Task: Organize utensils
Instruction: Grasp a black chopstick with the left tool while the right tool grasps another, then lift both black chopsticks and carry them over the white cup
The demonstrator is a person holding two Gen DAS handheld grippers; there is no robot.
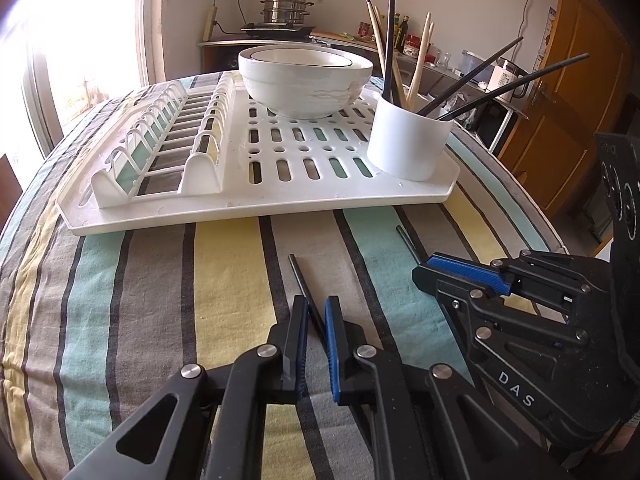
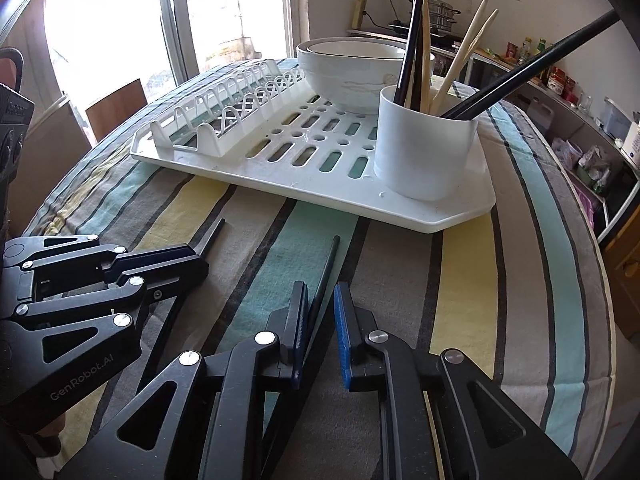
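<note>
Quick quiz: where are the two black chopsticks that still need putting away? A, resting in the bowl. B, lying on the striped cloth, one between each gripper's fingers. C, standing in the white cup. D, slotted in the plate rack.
B: one black chopstick lies on the striped cloth between the left gripper fingers, the other chopstick between the right gripper fingers, neither yet clamped.

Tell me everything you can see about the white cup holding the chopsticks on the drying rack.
The white cylindrical plastic-looking cup stands upright on the near right corner of the white slotted plastic drying rack, beside the stacked white bowls. Its wall is smooth, plain and opaque, its top open. Several black chopsticks and pale wooden chopsticks lean out of it at different angles. Neither tool touches it.
</note>
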